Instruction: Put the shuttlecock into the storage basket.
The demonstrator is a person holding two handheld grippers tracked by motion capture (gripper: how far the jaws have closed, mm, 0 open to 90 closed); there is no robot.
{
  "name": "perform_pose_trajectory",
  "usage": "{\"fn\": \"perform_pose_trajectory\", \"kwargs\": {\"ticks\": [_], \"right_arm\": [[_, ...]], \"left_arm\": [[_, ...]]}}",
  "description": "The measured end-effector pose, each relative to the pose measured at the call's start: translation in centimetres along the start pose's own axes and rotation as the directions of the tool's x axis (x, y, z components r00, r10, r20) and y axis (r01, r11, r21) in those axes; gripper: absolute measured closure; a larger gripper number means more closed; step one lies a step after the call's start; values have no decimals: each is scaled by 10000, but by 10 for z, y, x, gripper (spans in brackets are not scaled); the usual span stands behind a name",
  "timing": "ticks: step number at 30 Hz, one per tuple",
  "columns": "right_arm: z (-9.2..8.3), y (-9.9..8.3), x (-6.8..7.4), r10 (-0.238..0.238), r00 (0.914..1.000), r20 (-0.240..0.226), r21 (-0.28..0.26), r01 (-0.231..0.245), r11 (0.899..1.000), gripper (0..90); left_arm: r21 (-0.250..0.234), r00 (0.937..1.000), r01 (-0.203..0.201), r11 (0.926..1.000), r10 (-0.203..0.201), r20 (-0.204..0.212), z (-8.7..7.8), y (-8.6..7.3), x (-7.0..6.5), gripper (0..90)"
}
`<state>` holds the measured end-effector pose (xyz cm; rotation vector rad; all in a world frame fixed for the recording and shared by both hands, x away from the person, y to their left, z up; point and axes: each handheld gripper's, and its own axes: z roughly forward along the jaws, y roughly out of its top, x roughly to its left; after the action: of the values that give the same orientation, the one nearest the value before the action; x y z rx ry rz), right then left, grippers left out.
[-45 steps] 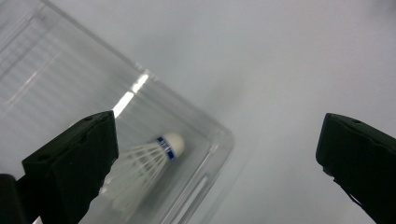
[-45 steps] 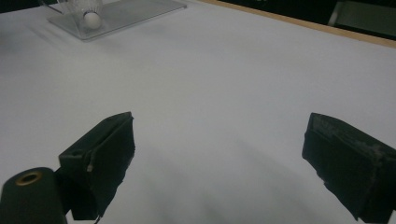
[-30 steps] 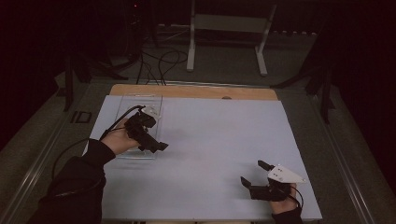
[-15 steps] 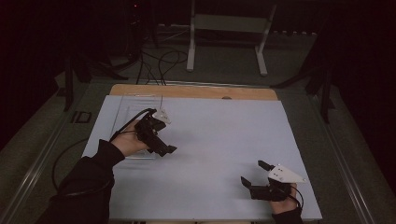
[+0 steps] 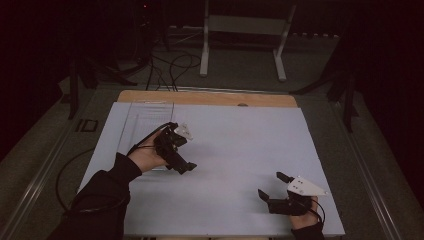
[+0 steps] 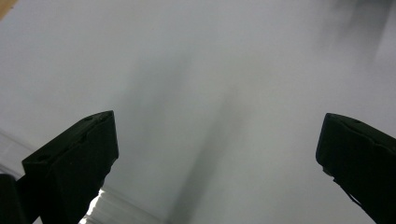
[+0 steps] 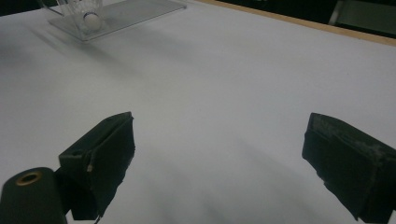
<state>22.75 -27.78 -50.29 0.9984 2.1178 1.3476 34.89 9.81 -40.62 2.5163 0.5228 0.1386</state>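
Note:
My left gripper point(image 5: 184, 167) hovers left of the middle of the white table sheet point(image 5: 235, 145), at the right edge of a clear flat tray point(image 5: 142, 125). Its jaws point down at the sheet. In the left gripper view the left gripper point(image 6: 218, 123) is open, with bare sheet between the jaws. My right gripper point(image 5: 270, 185) rests low near the front right of the sheet and faces left. In its own view the right gripper point(image 7: 219, 125) is open and holds nothing. Far off in that view a white ball point(image 7: 92, 21) sits in a clear holder on the clear tray point(image 7: 135, 11).
A wooden strip point(image 5: 210, 97) runs along the far edge of the table. Behind it stand a white metal frame point(image 5: 240, 35) and loose cables point(image 5: 170, 65) on the dark floor. A cable trails from the left gripper toward the front left.
My left gripper has moved right and a little toward the middle, from over the clear tray to its right edge. The right gripper has stayed put.

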Motion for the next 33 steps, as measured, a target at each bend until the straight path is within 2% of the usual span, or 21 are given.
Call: {"fn": "perform_pose_trajectory", "kwargs": {"ticks": [5, 13, 20, 25, 29, 33], "right_arm": [[0, 0, 0, -28, 10000, -22, -32, 28, 10000, 92], [0, 0, 1, -66, 10000, -53, -33, 66, 10000, 92], [-1, 1, 1, -120, 9999, 2, -43, 120, 9999, 92], [-2, 1, 1, -122, 9999, 8, -41, 122, 9999, 92], [-2, 1, 1, -123, 9999, 9, -38, 123, 9999, 92], [-2, 2, 1, -172, 9999, 17, -36, 172, 9998, 92]], "left_arm": [[-118, 9992, -155, 9998, 159, 370, 5, 2, -6, 0], [-224, 9957, -115, 9997, 135, 918, 15, 1, -10, 0], [-626, 9915, -87, 9980, 167, 1287, 20, -1, -16, 0], [-548, 9914, -249, 9982, 317, 1271, 26, -7, -20, 0], [-658, 9904, -165, 9977, 253, 1361, 30, -12, -23, 0], [-712, 9892, -262, 9971, 362, 1422, 32, -16, -26, 0]]}}
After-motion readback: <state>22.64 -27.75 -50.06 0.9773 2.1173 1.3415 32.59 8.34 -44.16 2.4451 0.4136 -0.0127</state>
